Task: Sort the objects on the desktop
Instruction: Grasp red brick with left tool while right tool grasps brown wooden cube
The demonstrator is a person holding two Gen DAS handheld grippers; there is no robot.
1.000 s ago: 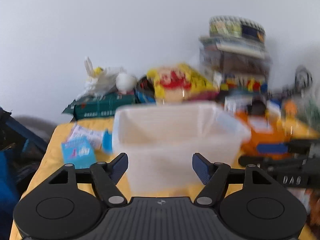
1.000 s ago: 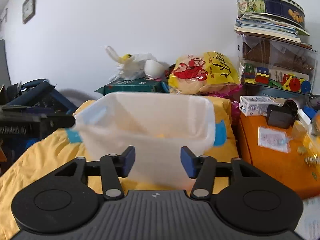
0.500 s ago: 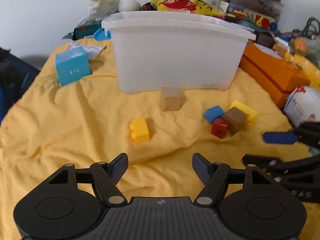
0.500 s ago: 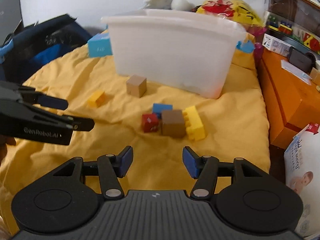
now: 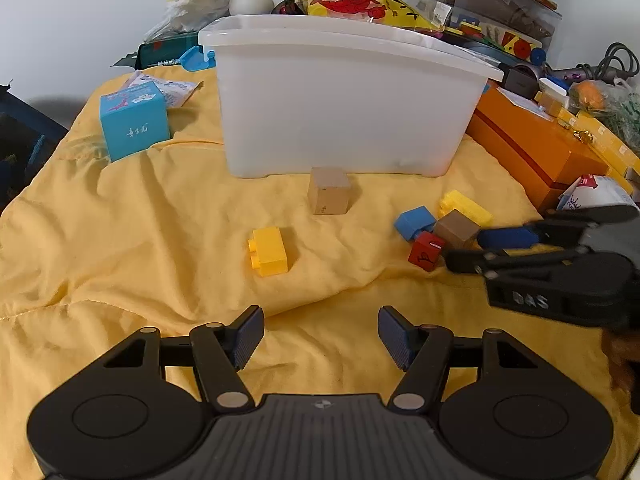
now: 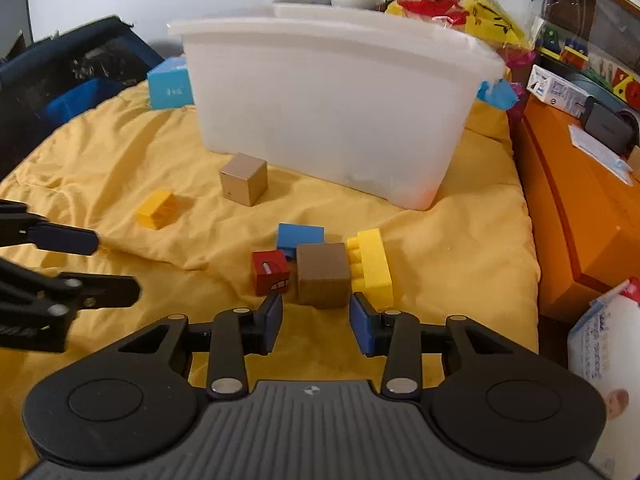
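A white plastic bin (image 5: 344, 96) (image 6: 332, 100) stands on a yellow cloth. In front of it lie a tan wooden cube (image 5: 329, 196) (image 6: 243, 179), a small yellow brick (image 5: 269, 252) (image 6: 157, 209), and a cluster: blue block (image 6: 300, 236), red block (image 6: 270, 272), brown cube (image 6: 322, 274) (image 5: 456, 229), long yellow brick (image 6: 370, 268). My right gripper (image 6: 316, 320) is open, its fingertips just short of the brown cube on either side. My left gripper (image 5: 320, 338) is open and empty, near the front of the small yellow brick.
A light blue box (image 5: 134, 124) sits left of the bin. An orange box (image 6: 580, 208) with clutter on it borders the cloth on the right. A white packet (image 6: 604, 360) lies at the right front. Bags and stacked boxes stand behind the bin.
Both grippers tilted down from the bin to the cloth, then moved closer. The right gripper advanced to the brown cube. Both stay open.
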